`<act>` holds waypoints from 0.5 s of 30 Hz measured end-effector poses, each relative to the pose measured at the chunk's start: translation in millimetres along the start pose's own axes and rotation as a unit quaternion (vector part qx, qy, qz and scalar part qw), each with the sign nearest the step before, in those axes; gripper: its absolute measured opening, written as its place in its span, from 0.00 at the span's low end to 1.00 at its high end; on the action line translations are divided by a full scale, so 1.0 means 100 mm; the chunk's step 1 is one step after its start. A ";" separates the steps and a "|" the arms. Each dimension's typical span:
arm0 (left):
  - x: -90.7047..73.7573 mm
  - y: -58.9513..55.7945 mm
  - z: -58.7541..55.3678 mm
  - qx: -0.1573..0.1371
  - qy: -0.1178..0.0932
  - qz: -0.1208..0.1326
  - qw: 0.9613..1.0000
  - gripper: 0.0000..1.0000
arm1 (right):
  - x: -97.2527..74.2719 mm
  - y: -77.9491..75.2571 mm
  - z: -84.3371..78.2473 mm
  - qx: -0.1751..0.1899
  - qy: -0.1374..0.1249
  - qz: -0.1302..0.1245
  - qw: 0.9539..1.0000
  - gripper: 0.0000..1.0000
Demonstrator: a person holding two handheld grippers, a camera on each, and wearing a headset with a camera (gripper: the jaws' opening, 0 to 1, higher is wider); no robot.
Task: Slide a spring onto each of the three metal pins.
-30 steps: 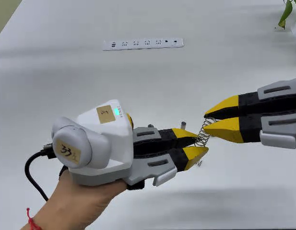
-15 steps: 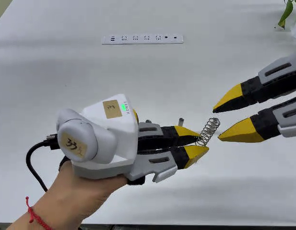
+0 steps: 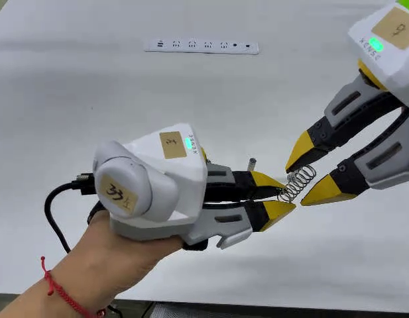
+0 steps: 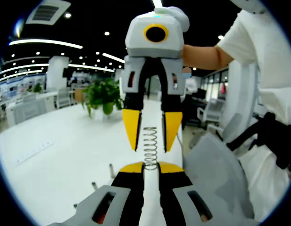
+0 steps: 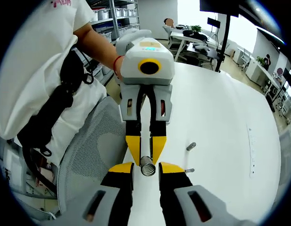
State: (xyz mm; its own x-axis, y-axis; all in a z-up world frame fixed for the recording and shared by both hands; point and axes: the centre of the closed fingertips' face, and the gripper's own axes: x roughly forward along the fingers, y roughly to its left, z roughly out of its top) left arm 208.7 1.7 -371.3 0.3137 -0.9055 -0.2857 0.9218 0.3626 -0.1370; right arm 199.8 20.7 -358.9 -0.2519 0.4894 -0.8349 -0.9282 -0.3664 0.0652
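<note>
We see the left hand-held gripper (image 3: 282, 193) held low and roughly level in a hand (image 3: 118, 262), with its jaws pointing to the right over the white surface (image 3: 124, 99). Its jaws are closed tight on one end of the spring (image 3: 297, 184). The spring sticks out from the yellow tips and slants up and to the right.

The right hand-held gripper (image 3: 300, 183) comes in from the upper right, angled down towards the left one, so the two meet almost tip to tip. Its jaws are parted, one on each side of the spring's free end. In the right gripper view we see a gap between the coil and each tip.

One metal pin (image 3: 252, 163) stands upright on the surface just behind the left jaws, apart from the spring.

A black cable (image 3: 52, 212) loops out from the back of the left hand-held gripper, and a red cord (image 3: 58, 291) circles the wrist. A white power strip (image 3: 201, 46) lies flat at the far side of the surface, well apart from the work. In the left gripper view we see a potted plant (image 4: 103, 96) at the far end and ceiling lights above an open office.
</note>
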 end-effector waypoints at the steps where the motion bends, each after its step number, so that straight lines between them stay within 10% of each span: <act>1: 0.00 0.00 0.00 0.001 0.000 0.000 1.000 0.10 | 0.00 0.00 0.00 -0.001 0.002 0.001 1.000 0.21; 15: 0.01 -0.02 0.01 0.006 -0.003 -0.002 1.000 0.10 | 0.00 0.00 -0.02 -0.013 0.021 0.018 1.000 0.14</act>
State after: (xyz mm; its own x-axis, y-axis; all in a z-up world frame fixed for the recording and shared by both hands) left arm 207.8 -0.3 -370.4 0.3105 -0.9085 -0.2795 0.9258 0.3558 -0.1278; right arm 199.8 19.3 -360.3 -0.2731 0.4417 -0.8546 -0.9110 -0.4041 0.0822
